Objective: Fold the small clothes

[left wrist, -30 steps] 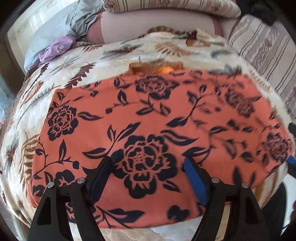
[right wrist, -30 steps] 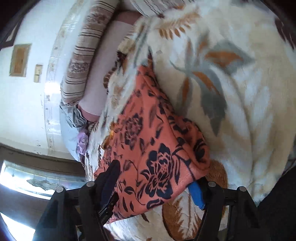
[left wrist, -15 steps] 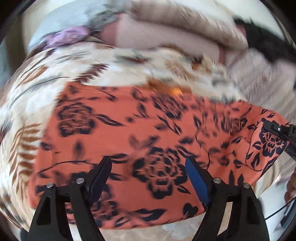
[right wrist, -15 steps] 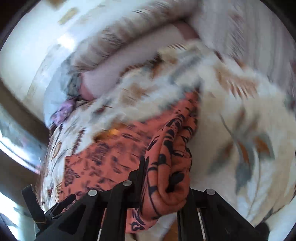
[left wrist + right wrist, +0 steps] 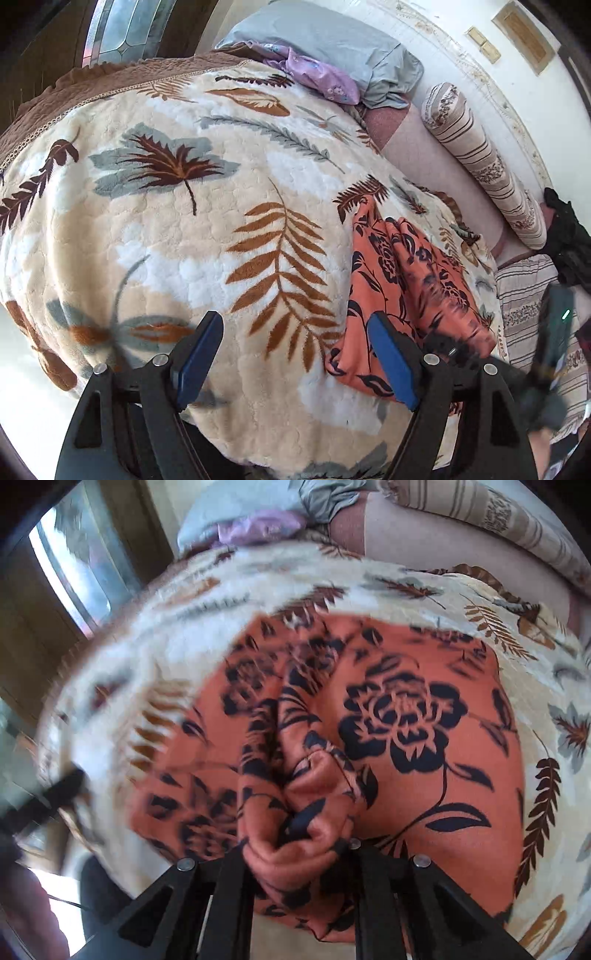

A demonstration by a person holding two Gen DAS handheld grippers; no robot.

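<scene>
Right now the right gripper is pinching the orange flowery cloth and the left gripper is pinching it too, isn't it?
Not quite. The right gripper is pinching the orange flowery cloth, bunched between its fingers in the right wrist view. But the left gripper is open and holds nothing: the left wrist view shows only the leaf-patterned blanket between its blue pads, with the cloth off to one side.

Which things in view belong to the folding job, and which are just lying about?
In the job:
orange floral garment
right gripper, shut on its bunched edge
left gripper, open over the blanket

Lying about:
leaf-print blanket
grey pillow
lilac cloth
striped bolster
</scene>
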